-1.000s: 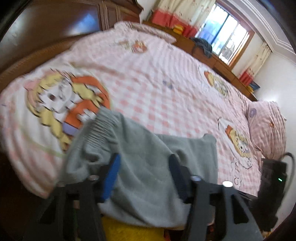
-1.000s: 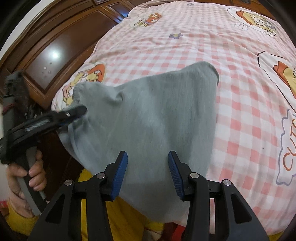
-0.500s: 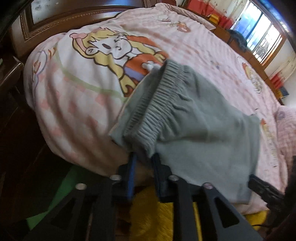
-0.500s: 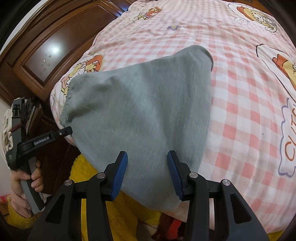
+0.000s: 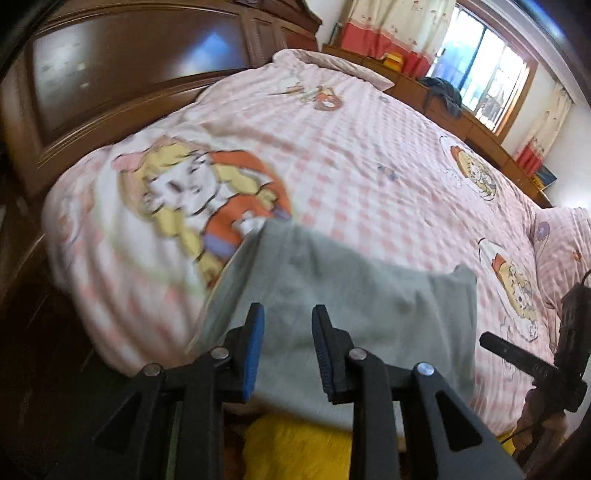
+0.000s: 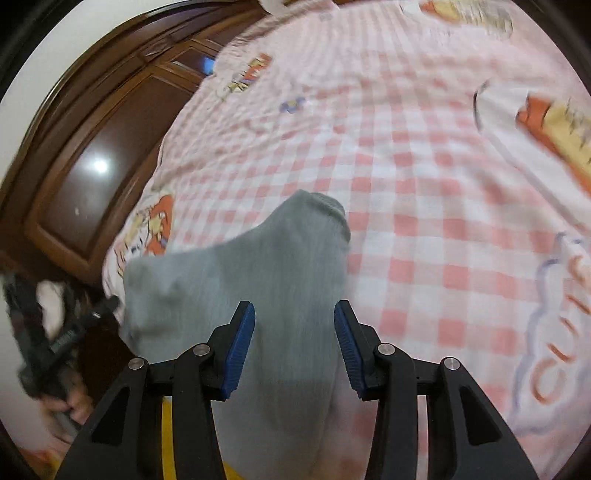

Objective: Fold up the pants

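Pants: the grey pants, soft matte knit, lie as a flat, roughly rectangular fold at the near edge of the bed, one rounded corner pointing up the bed in the right wrist view.
Bedspread: the bedspread is puckered pink-and-white check cotton with cartoon figures printed in orange and yellow.
Left gripper: the left gripper has black angular arms and ribbed blue pads, set a narrow gap apart above the grey cloth, clamping nothing.
Right gripper: the right gripper stands wider apart, over the pants, pads free of the fabric.
Headboard: the headboard is glossy dark wood with framed panels.
Curtains: the curtains are cream with red hems, beside a bright window.
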`<state>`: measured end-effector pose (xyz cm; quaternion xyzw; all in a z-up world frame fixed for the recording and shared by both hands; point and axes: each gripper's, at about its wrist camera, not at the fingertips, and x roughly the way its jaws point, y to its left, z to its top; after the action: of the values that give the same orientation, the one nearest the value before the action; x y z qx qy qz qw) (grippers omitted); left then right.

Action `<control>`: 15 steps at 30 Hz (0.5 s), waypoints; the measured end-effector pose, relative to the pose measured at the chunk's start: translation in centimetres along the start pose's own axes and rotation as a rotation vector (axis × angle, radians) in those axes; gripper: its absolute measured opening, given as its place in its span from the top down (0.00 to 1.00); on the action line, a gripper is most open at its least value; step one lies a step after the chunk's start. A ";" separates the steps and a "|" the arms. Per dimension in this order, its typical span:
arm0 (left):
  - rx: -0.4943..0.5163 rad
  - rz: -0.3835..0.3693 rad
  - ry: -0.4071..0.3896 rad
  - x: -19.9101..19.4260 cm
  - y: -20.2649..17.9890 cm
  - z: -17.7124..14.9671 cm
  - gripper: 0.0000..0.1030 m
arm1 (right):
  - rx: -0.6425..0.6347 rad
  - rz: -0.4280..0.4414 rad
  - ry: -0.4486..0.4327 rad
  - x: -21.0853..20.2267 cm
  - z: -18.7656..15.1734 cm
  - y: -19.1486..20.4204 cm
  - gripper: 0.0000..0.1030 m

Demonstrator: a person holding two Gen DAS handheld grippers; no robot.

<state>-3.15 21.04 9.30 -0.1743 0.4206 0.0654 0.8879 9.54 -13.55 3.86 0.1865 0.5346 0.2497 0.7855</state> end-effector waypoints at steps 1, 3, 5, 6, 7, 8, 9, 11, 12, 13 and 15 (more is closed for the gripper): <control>-0.004 -0.007 0.006 0.8 -0.2 0.5 0.74 | 0.016 0.007 0.006 0.5 0.4 -0.2 0.56; -0.011 -0.013 0.020 2.5 -0.6 1.2 0.74 | 0.019 0.015 0.002 1.3 1.2 -0.3 0.55; -0.009 0.002 0.030 4.1 -0.8 1.6 0.74 | 0.035 0.040 -0.016 1.7 2.1 -0.4 0.54; -0.009 0.006 0.043 4.9 -0.7 1.7 0.74 | 0.057 0.067 -0.026 1.9 2.7 -0.7 0.53; -0.010 0.010 0.046 5.4 -0.5 1.7 0.74 | 0.074 0.079 -0.033 2.0 2.9 -1.0 0.53; -0.010 0.019 0.046 5.9 -0.2 1.7 0.76 | 0.095 0.092 -0.043 2.2 3.2 -1.3 0.53; -0.010 0.027 0.049 6.4 0.1 1.8 0.78 | 0.121 0.119 -0.050 2.3 3.3 -1.7 0.53; -0.019 0.056 0.046 6.9 0.9 1.8 0.90 | 0.176 0.181 -0.052 2.6 3.3 -2.6 0.53; -0.027 0.051 0.045 6.8 1.2 1.7 0.90 | 0.191 0.198 -0.053 2.6 3.2 -2.9 0.54; -0.037 0.041 0.046 6.7 1.6 1.7 0.90 | 0.211 0.207 -0.045 2.4 3.2 -3.3 0.54; -0.058 0.027 0.048 6.7 2.1 1.6 0.91 | 0.222 0.157 -0.042 1.2 2.7 -3.6 0.54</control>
<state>1.75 23.41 4.53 -0.1959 0.4420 0.0854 0.8712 13.18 -15.83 1.87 0.3188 0.5260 0.2459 0.7491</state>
